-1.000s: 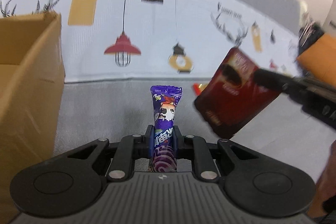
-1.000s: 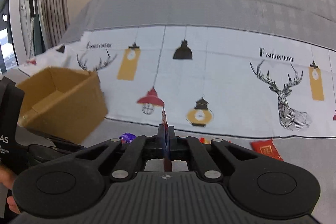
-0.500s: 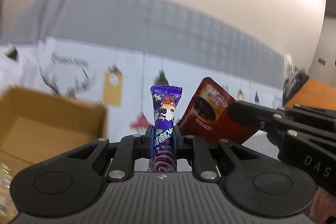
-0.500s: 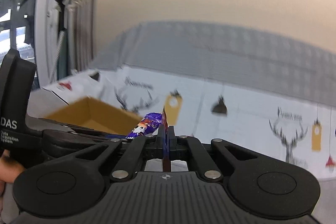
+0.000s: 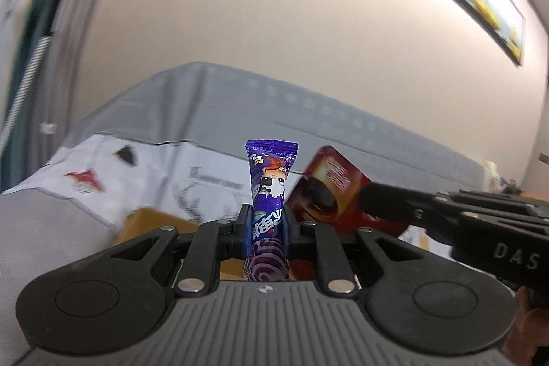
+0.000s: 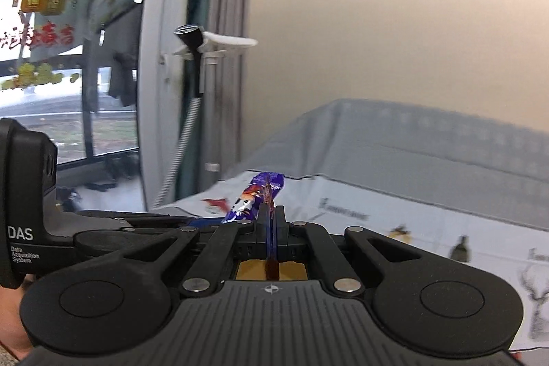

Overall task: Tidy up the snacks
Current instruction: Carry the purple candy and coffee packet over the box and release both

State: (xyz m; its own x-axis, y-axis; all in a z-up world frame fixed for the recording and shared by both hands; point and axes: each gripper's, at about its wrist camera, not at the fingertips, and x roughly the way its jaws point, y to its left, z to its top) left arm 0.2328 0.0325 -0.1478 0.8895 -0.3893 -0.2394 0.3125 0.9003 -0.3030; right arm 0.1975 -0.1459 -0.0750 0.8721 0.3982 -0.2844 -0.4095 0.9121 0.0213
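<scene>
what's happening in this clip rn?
A person is sorting snacks with two handheld grippers. The left gripper is shut on a purple candy packet, held upright. The right gripper is shut on a dark red snack packet, seen edge-on in its own camera. Both are raised and close together, with a cardboard box partly visible just below and behind them. Neither snack is released yet. A sofa with a printed cover sits behind.
</scene>
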